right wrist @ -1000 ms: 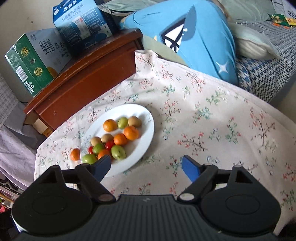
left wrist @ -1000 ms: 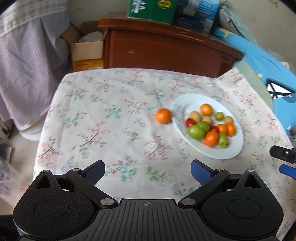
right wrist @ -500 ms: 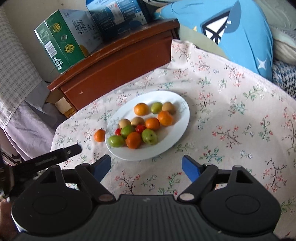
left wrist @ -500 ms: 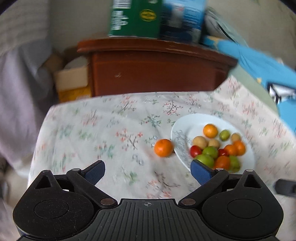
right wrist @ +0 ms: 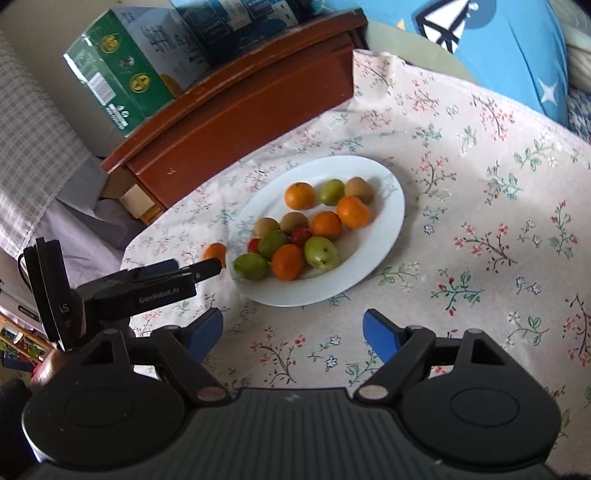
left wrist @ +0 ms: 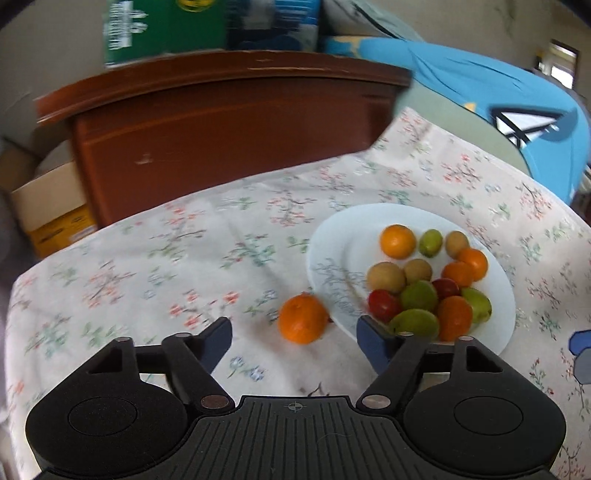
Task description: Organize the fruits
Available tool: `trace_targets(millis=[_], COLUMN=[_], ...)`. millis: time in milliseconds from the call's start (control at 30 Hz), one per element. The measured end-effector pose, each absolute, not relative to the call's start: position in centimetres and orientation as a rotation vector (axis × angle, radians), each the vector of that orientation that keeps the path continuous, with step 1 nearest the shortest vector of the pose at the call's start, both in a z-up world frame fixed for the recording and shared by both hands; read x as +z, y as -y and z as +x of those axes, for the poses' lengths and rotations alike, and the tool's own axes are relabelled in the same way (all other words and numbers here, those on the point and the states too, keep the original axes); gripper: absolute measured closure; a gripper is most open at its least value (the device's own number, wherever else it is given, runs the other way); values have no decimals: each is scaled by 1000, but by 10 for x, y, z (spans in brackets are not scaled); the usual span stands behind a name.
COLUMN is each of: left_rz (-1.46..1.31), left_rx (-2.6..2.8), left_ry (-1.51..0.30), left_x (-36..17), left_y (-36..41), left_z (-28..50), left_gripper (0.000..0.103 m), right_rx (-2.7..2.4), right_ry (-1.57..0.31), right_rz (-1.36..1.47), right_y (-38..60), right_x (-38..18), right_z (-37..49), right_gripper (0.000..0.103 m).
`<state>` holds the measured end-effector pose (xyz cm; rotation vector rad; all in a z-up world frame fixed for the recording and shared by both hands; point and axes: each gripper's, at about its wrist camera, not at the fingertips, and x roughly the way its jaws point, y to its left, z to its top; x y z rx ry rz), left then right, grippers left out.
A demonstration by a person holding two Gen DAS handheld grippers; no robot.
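Orange tangerine [left wrist: 303,322], floral tablecloth [left wrist: 166,266]

**Fruit tally: 14 pieces, 1 plate**

I count 5 orange fruits: 4 on the plate [right wrist: 300,195] [right wrist: 352,211] [right wrist: 325,225] [right wrist: 288,261] and 1 loose orange [right wrist: 215,254] on the tablecloth [right wrist: 480,206]. 4 green fruits [right wrist: 332,192] [right wrist: 273,244] [right wrist: 321,252] [right wrist: 251,266]. 3 brown fruits [right wrist: 358,188] [right wrist: 266,227] [right wrist: 294,222]. 2 small red fruits [right wrist: 301,236] [right wrist: 253,244]. That makes 13 on the dish, 14 in all. 1 white plate [right wrist: 373,254]. 1 tablecloth. Behind it, 1 wooden cabinet [right wrist: 240,122] carrying 2 cartons: 1 green carton [right wrist: 125,66] and 1 blue carton [right wrist: 236,22].
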<state>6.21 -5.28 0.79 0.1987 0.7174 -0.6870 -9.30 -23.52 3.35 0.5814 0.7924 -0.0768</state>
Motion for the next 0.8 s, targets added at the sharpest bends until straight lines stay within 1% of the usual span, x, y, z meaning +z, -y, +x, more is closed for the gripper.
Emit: trace_targets(millis=[33, 100, 133, 200, 267, 333, 467, 667, 800], left_rz=[208, 218, 221, 231, 243, 220, 154, 172, 186], left_rx=[-706, -750, -773, -821, -858, -884, -902, -925, -969], left_ry=[-720, -726, -728, -733, -735, -753, -778, -780, -773], left_x=[6, 3, 3, 2, 2, 2, 6, 2, 5], left_y=[55, 58, 59, 62, 62, 56, 38, 37, 41], left_z=[64, 69, 71, 75, 78, 85, 101, 105, 102], left_gripper=[35, 38, 40, 43, 44, 48, 49, 51, 69], right_rx=[-80, -101, -109, -112, -112, -111, -109, -104, -110], right_ry=[-793, -792, -794, -796, -798, -801, -813, -822, -835], right_rz=[590, 598, 599, 609, 615, 618, 632, 636, 633], right_y=[236, 239, 240, 241, 243, 244, 246, 245, 245], right_x=[32, 29, 28, 26, 25, 24, 21, 17, 13], right_z=[-92, -90, -89, -88, -88, -88, -87, -83, -80], right_gripper=[20, 22, 22, 22, 22, 22, 22, 22, 22])
